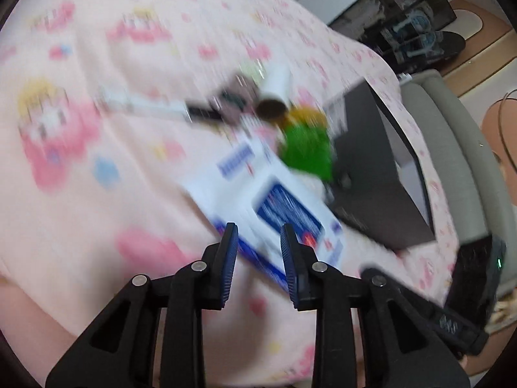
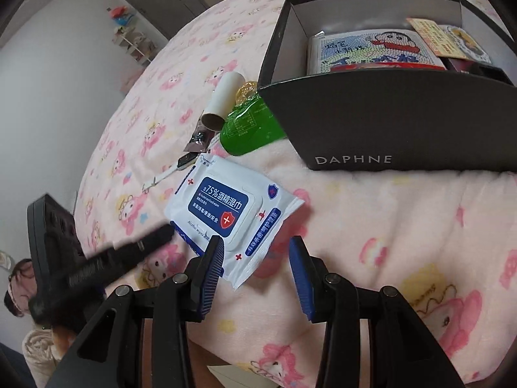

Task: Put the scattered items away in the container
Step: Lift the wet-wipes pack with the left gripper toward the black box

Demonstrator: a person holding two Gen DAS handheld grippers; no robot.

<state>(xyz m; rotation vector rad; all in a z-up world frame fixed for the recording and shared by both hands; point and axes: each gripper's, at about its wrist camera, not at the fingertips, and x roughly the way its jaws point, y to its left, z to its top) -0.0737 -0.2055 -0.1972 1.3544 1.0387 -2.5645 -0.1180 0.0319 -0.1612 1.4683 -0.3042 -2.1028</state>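
Note:
A white and blue wet-wipes pack [image 2: 226,213] lies flat on the pink blanket. My left gripper [image 1: 258,229] hovers open over the pack's near end [image 1: 274,213], with nothing pinched; this view is blurred. My right gripper [image 2: 257,242] is open and empty, its left finger over the pack's near corner. The dark open box marked DAPHNE [image 2: 387,119] stands behind, holding booklets and cards [image 2: 371,51]. Beside the box lie a green bottle [image 2: 248,126], a cardboard tube [image 2: 223,100], a brown sachet [image 2: 198,137] and a white-strapped watch [image 2: 184,165].
The patterned pink blanket [image 2: 404,226] covers the whole bed. The black body of the left tool [image 2: 97,268] reaches in from the lower left of the right wrist view. A grey padded bed edge [image 1: 452,148] runs along the right, with floor and slippers [image 1: 416,38] beyond.

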